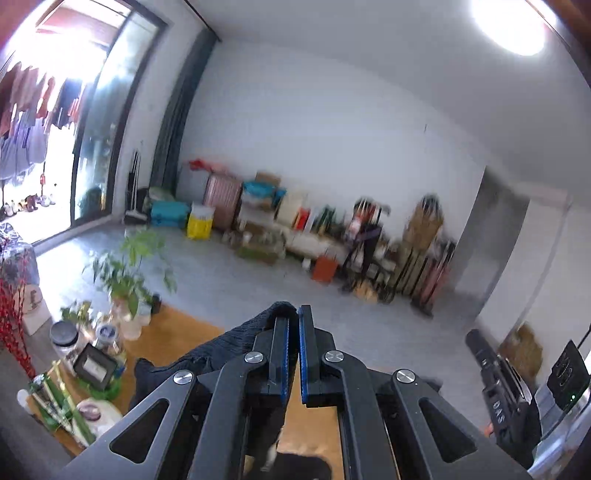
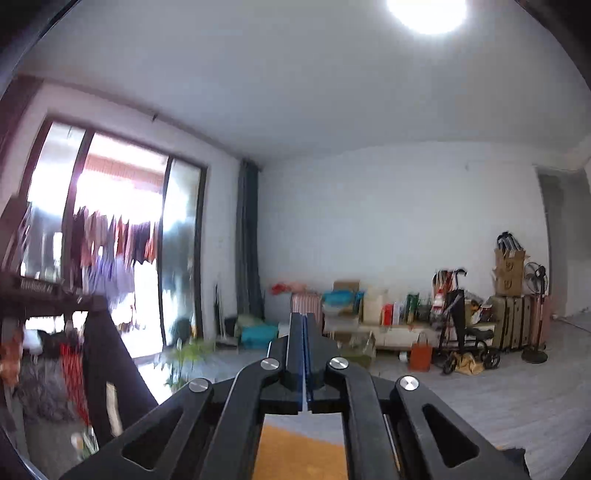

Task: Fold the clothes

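Orange-brown wooden table (image 1: 177, 332) at bottom, cluttered left end: clear glass jar with black lid (image 1: 66, 338), small black picture frame (image 1: 95, 365), green-and-white striped tubes (image 1: 62, 410), potted green plant in white pot (image 1: 127, 280). Grey tiled floor (image 1: 258, 280) beyond.

- A pink ribbed hard-shell suitcase (image 1: 222, 199) stood against the white back wall, just beside a yellow plastic crate (image 1: 200, 222).
- A leafy green potted plant (image 1: 127, 266) sat at the far end of an orange-topped wooden table (image 1: 173, 332).
- A black-framed picture (image 1: 95, 366) leaned near a clear glass jar with a dark lid (image 1: 65, 338).
- Hanging laundry in reds and purples (image 2: 110, 240) showed behind the sliding glass door (image 2: 110, 229).
- A black standing fan (image 2: 535, 310) stood beside olive and pink suitcases (image 2: 515, 321).
- An orange paper bag (image 2: 420, 355) rested on the grey floor.
- A round ceiling light (image 2: 426, 13) glowed overhead.
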A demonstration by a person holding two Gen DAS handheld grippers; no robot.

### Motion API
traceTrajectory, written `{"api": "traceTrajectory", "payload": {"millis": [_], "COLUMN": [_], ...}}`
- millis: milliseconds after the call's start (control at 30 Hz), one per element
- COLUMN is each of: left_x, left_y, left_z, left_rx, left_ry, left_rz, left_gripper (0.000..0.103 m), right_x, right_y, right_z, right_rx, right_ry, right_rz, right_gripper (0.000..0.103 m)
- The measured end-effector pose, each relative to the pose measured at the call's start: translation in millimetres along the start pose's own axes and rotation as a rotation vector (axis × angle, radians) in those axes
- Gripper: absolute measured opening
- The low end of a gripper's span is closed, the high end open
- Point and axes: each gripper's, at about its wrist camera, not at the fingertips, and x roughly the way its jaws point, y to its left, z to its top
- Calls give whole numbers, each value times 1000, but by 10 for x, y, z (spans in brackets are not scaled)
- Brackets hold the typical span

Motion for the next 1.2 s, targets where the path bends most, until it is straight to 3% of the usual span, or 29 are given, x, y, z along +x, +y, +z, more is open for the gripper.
{"api": "traceTrajectory", "payload": {"millis": [167, 367, 533, 800, 967, 1200], "left_x": [390, 801, 1131, 1521, 1777, 2056], "left_y": [277, 968, 1321, 1429, 1714, 2123], "left_z": [-700, -1403, -1755, -1939, -2042, -2278], "left_rx": [-18, -178, -267, -277, -333, -411], "left_ry": [138, 278, 347, 390, 428, 475], "left_rz": [-29, -24, -39, -57, -33, -33], "left_gripper": [4, 4, 4, 4, 4, 4], "right_x": [302, 647, 799, 775, 712, 878], "right_y": [145, 336, 517, 1049, 1409, 1862], "right_z": [-1170, -2650, -3387, -4007, -4121, -4191], "right_rx": [27, 90, 128, 60, 26, -45], "right_ry": [250, 562, 714, 843, 895, 889], "right_rz": [160, 329, 422, 524, 569, 602], "right_gripper": [11, 23, 31, 36, 38, 51]}}
